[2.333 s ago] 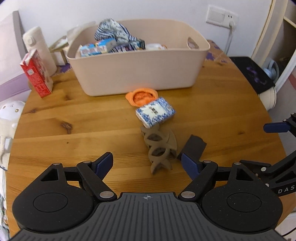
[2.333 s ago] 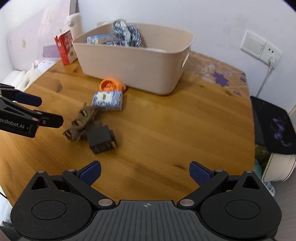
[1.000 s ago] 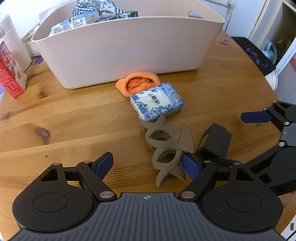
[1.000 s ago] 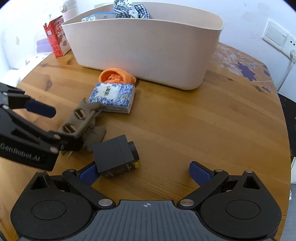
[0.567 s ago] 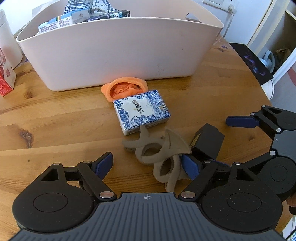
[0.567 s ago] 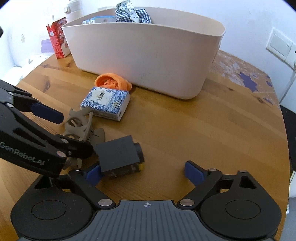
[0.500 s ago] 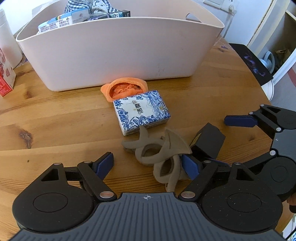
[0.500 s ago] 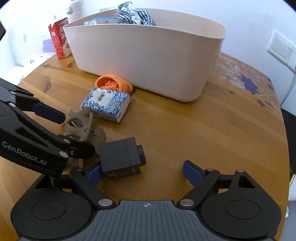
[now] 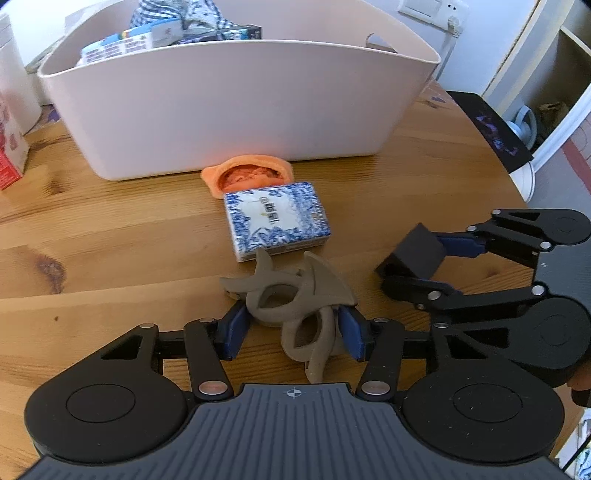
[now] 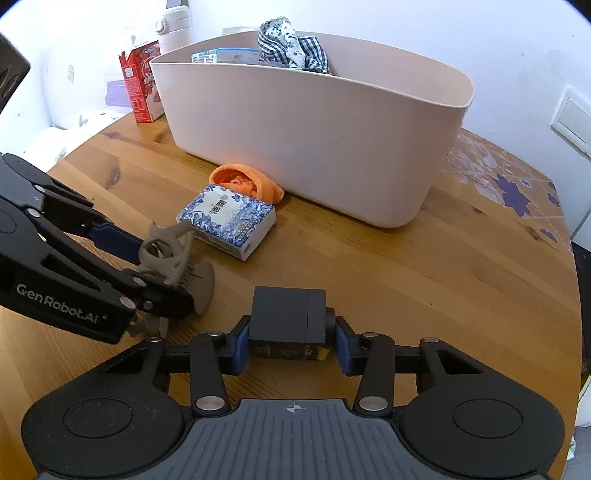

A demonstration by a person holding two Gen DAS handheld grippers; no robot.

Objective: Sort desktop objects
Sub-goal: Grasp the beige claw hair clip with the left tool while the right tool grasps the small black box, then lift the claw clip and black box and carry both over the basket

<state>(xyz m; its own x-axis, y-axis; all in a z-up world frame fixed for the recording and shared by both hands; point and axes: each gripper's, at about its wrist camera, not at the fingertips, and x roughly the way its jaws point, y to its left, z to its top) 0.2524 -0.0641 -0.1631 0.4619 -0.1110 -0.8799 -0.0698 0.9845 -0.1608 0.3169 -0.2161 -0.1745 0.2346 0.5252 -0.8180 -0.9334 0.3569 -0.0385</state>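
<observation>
A taupe hair claw clip (image 9: pixel 295 299) lies on the wooden table (image 9: pixel 110 229). My left gripper (image 9: pixel 293 326) has its jaws closing and both blue pads touch the clip's sides; the right wrist view shows the same clip (image 10: pixel 166 254) in that gripper (image 10: pixel 155 269). To its right is a small black box (image 10: pixel 288 314). My right gripper (image 10: pixel 291 345) has its jaws closing too, and its pads press the box's two ends. In the left wrist view the box (image 9: pixel 417 251) sits tilted in the right gripper (image 9: pixel 428 264).
A blue-and-white tissue pack (image 9: pixel 277 221) and an orange cloth item (image 9: pixel 247 175) lie just beyond the clip. Behind them stands a beige basket (image 9: pixel 229 99) holding cloth and packets. A red carton (image 10: pixel 138 83) and a white bottle (image 10: pixel 175 26) stand at the far left.
Both grippers' jaws have come together from wide open, the left onto the hair clip and the right onto the black box. The box has turned square between the right pads.
</observation>
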